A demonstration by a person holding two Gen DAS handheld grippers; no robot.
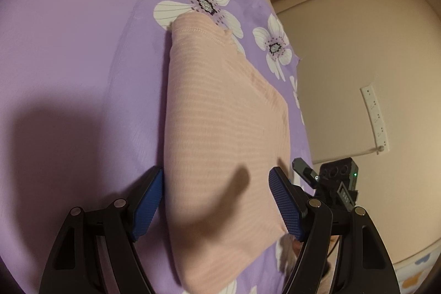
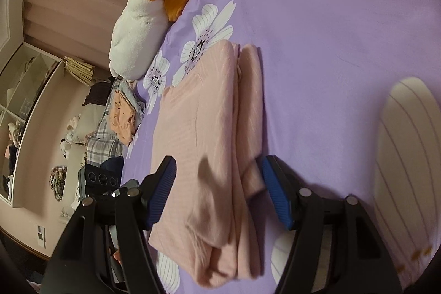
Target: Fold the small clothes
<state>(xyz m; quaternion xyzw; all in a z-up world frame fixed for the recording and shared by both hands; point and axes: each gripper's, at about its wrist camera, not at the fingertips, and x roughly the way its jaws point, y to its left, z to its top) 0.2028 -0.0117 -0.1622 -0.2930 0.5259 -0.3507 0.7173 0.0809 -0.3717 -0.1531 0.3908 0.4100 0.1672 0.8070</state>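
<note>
A pink ribbed garment [image 1: 220,115], folded into a long stack, lies on the purple flowered bed sheet [image 1: 69,46]. My left gripper [image 1: 217,172] hovers over its near end. The blue pads [image 1: 148,200] straddle the fabric, one beside its left edge and the other over its right part, and do not squeeze it. In the right wrist view the same garment [image 2: 209,112] shows its layered folds on the right side. My right gripper [image 2: 219,160] stands open astride it. Each gripper's body shows at the edge of the other's view: the right gripper [image 1: 333,178] and the left gripper [image 2: 99,178].
A white and orange plush toy [image 2: 137,26] lies at the bed's far edge. Beyond the edge sits a pile of other clothes [image 2: 121,115], with shelves [image 2: 27,90] by the wall. A power strip [image 1: 376,117] hangs on the wall past the bed's right edge.
</note>
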